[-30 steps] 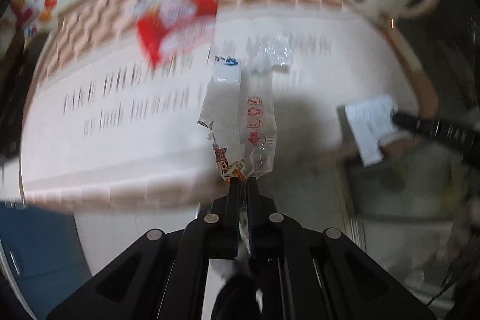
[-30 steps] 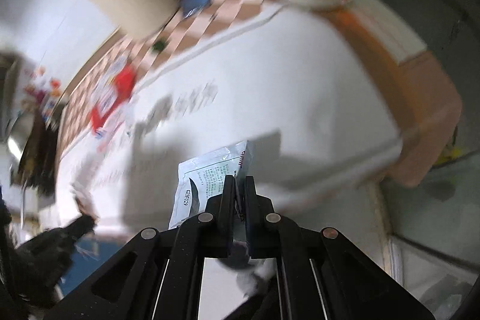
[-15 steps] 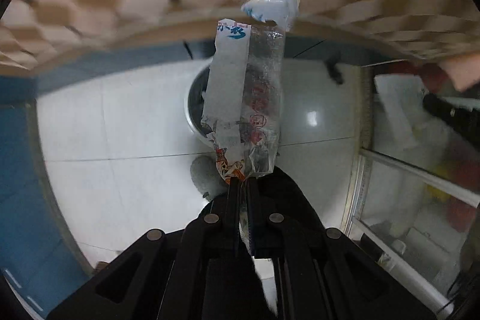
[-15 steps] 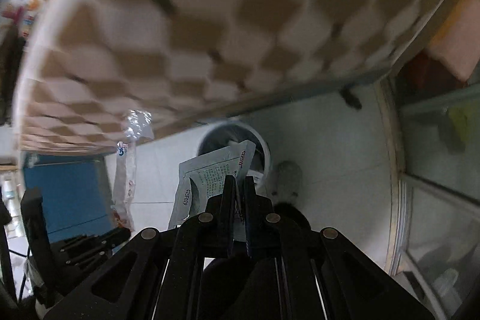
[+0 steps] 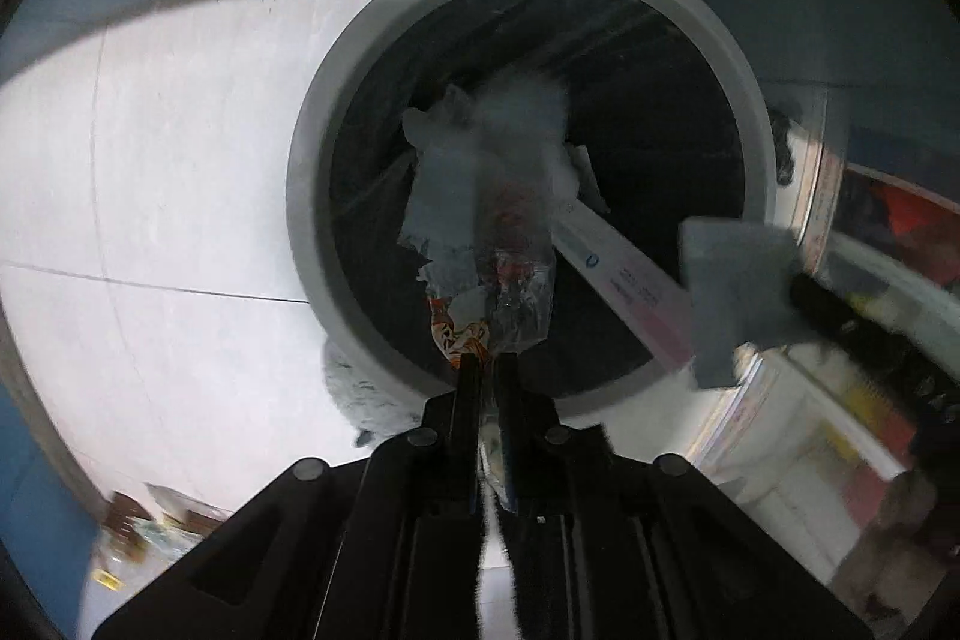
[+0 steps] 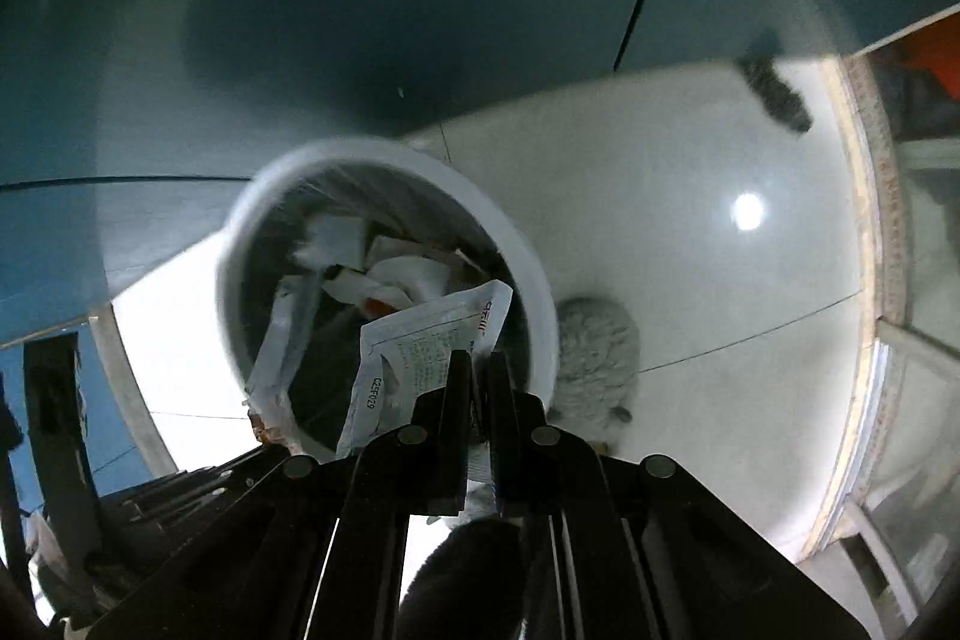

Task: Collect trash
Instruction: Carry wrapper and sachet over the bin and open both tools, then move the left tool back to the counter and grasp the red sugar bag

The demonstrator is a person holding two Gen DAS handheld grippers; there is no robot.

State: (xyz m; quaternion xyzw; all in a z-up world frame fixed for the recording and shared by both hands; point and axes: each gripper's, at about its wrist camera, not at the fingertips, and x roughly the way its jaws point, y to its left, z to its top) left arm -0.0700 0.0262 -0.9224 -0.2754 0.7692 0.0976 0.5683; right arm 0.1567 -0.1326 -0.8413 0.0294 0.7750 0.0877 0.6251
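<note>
The left tongs (image 5: 487,370), jaws just easing apart, pinch a clear printed plastic wrapper (image 5: 480,220) over the round grey trash bin (image 5: 312,220). The right tongs (image 6: 477,370) clamp a white printed sachet (image 6: 420,346) above the bin's rim.

Both tools are matte black. The left gripper (image 5: 489,370) has two narrow, flat fingers (image 5: 468,388) running forward from a wide angular body with recessed panels; four round silver screw heads sit in a row across its front edge. The right gripper (image 6: 477,370) is built the same, with slim ribs along its black frame and four matching screws.
</note>
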